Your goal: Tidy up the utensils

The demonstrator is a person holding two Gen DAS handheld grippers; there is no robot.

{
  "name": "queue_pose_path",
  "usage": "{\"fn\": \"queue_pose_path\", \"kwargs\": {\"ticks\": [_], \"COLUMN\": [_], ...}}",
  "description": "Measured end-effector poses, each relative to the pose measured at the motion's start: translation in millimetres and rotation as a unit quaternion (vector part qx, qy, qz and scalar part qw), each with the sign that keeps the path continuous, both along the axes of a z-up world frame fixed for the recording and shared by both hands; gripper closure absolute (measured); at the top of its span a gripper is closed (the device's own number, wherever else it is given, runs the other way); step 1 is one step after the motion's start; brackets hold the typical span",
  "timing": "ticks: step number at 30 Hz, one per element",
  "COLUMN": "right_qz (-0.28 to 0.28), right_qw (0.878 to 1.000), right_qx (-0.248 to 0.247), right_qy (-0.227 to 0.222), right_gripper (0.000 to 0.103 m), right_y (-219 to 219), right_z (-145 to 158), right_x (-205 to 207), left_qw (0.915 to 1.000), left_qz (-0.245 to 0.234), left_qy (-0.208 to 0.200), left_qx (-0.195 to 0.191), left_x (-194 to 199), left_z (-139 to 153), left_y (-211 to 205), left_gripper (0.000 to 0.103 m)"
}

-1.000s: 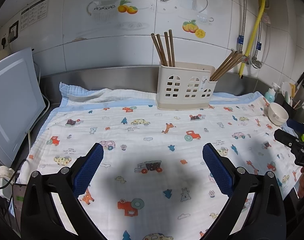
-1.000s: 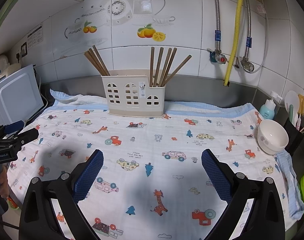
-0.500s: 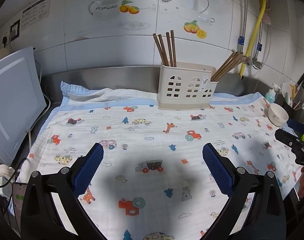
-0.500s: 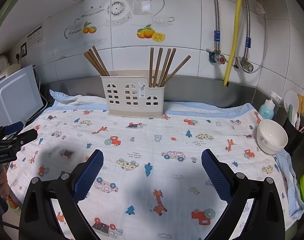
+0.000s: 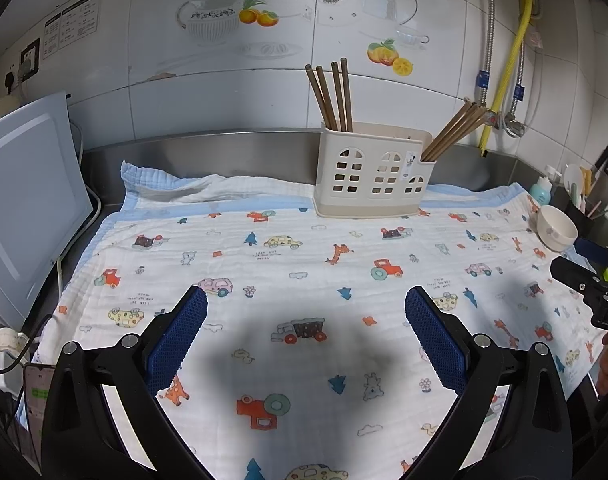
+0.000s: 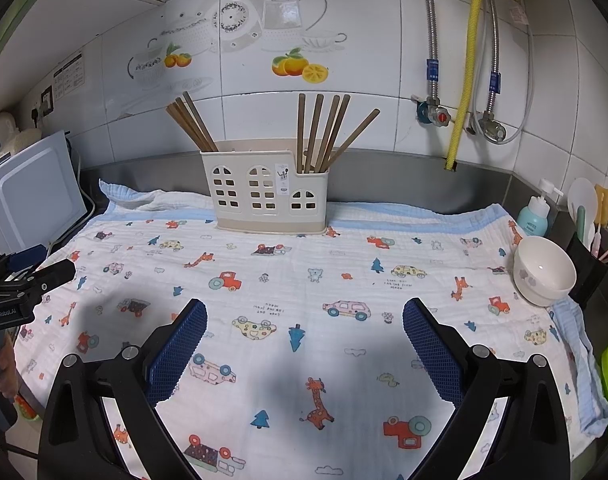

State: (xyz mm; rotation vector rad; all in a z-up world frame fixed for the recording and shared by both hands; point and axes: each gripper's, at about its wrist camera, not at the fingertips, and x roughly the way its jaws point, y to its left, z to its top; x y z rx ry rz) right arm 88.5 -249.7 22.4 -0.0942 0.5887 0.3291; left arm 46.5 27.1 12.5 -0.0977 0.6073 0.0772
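White tiles back the cloth-covered bench [image 6: 344, 264]. Chopsticks [image 6: 320, 132] stand in the holder [image 6: 263, 196]. Left tool [image 5: 306, 312] and right tool [image 6: 304, 312] hang released, empty; approach along the sticks' lean.

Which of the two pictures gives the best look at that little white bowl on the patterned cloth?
The right wrist view. There the white bowl sits large and whole at the right side of the cloth, and you can see inside it. In the left wrist view the bowl is small, squeezed near the right edge, with the other tool close beside it.
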Motion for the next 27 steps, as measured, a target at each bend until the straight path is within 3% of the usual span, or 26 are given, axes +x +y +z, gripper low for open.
{"fn": "queue_pose_path", "kwargs": {"ticks": [27], "right_qz": [0.001], "right_qw": [1.000], "right_qx": [0.000], "right_qy": [0.004], "right_gripper": [0.008], "right_y": [3.9], "right_z": [-2.8], "right_x": [-1.6], "left_qw": [1.0000], "left_qz": [-0.003], "left_qy": [0.001], "left_qx": [-0.001], "left_x": [-0.9], "left_z": [-1.8], "left_y": [-2.9], "left_gripper": [0.005]}}
